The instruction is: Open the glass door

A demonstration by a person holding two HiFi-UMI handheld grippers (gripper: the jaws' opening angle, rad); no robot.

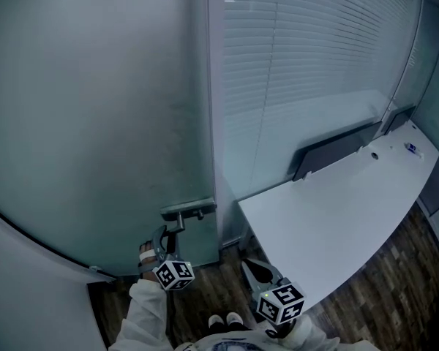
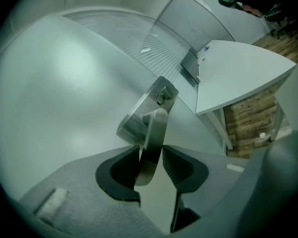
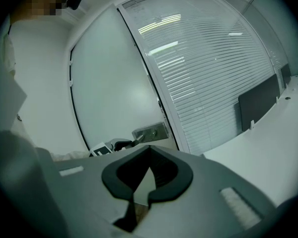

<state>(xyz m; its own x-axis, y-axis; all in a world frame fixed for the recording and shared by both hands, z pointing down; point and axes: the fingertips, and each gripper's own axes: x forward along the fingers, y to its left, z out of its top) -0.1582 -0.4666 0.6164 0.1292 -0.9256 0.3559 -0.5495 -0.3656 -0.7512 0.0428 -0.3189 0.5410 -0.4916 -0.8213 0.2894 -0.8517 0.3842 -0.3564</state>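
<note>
The frosted glass door fills the left of the head view, with a metal lock plate and lever handle at its right edge. My left gripper reaches up to that lever. In the left gripper view the steel lever runs down between the two dark pads, and my left gripper is shut on it. My right gripper hangs low beside the desk, away from the door, and its tips meet with nothing between them. The right gripper view also shows the lock plate with the left gripper at it.
A white curved desk stands close on the right, with a dark panel along its back. A glass wall with blinds adjoins the door frame. Below are dark wood flooring and the person's shoes.
</note>
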